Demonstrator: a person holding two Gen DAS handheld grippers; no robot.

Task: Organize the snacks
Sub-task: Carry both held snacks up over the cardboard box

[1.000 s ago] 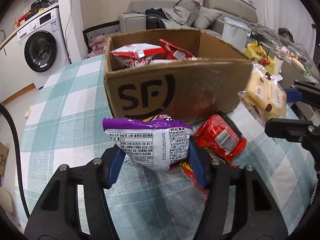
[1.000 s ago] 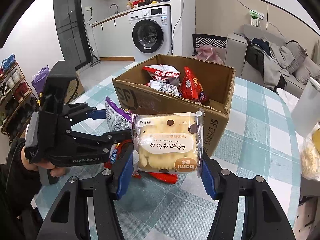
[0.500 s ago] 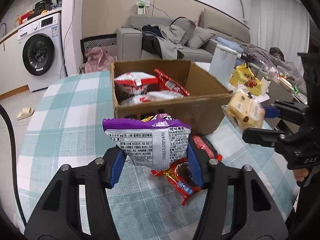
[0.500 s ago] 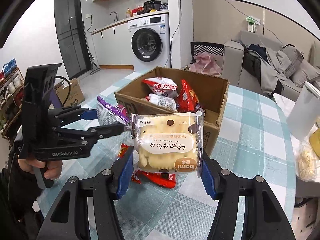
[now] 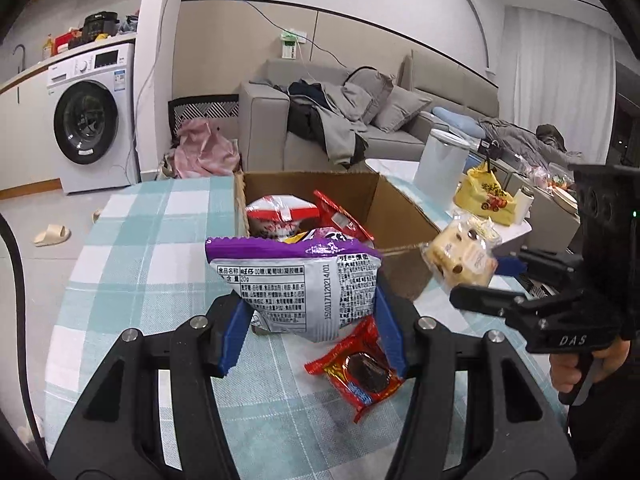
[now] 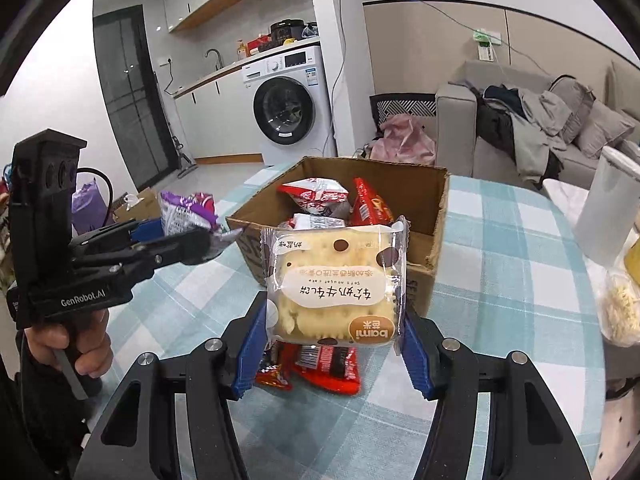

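Left wrist view, lower centre: left gripper [image 5: 310, 322] pinching a purple snack bag [image 5: 296, 280] clear of the checked tablecloth [image 5: 132, 264]. Below it, a red wrapper [image 5: 356, 368] lies on the cloth. Right wrist view, lower centre: right gripper [image 6: 334, 340] pinching a nougat cake packet [image 6: 336, 284]. Beyond, mid-frame: an open cardboard box [image 6: 424, 248] holding red snack packs [image 6: 316, 194].

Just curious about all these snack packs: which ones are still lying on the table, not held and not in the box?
The red packs under the left gripper; the purple pack and nougat cake are gripped.
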